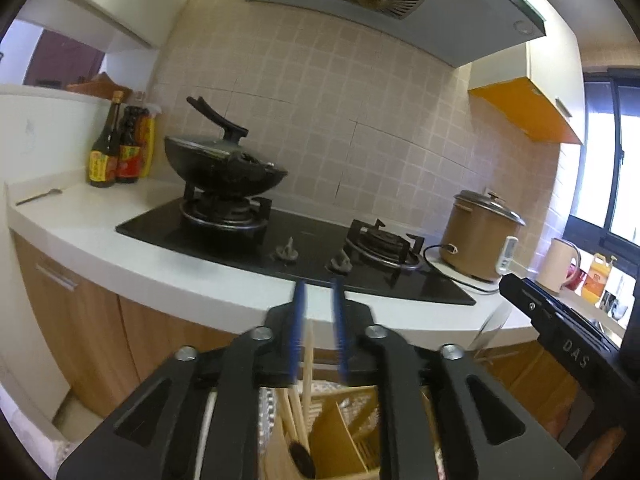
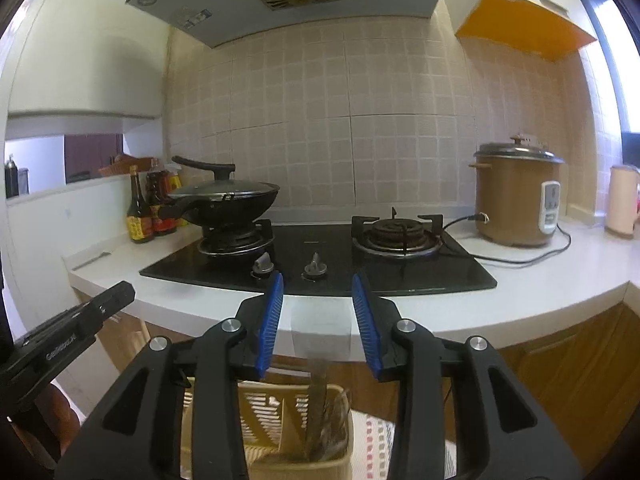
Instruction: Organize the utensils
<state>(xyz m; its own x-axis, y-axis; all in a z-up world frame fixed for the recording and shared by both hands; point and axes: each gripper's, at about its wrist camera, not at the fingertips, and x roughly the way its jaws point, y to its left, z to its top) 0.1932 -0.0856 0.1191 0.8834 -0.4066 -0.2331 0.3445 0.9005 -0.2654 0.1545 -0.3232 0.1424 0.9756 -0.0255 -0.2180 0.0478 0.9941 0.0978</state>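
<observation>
While both grippers hang over the yellow holder (image 2: 256, 412), each points almost level toward the stove (image 2: 320, 256).

Left gripper (image 1: 319, 332): the blue pads stand slightly apart. Pale chopsticks (image 1: 307, 364) rise between them, close to the left pad (contact cannot be confirmed; the pads are blurred). The chopsticks run down toward 6 o'clock into the holder, beside more wooden sticks and a dark-tipped utensil (image 1: 301, 456).

Right gripper (image 2: 318, 320): the pads stand wider apart and do not touch anything. A thin, see-through strip (image 2: 320, 340) shows in the gap (too blurred to identify). Below it, a slim utensil (image 2: 318, 408) stands upright in the holder's right compartment, clear of both pads.

Holder: slotted walls, with an inner divider. It sits at 6 o'clock in both views, in front of the counter (image 2: 520, 300) and below its edge.

Surroundings in the right view:
- lidded wok (image 2: 228, 200) on the burner at 10 o'clock;
- bottles (image 2: 152, 208) to the wok's left;
- brown cooker (image 2: 516, 196) at 2 o'clock, its cord trailing on the counter;
- left gripper's black body at 8 o'clock.
</observation>
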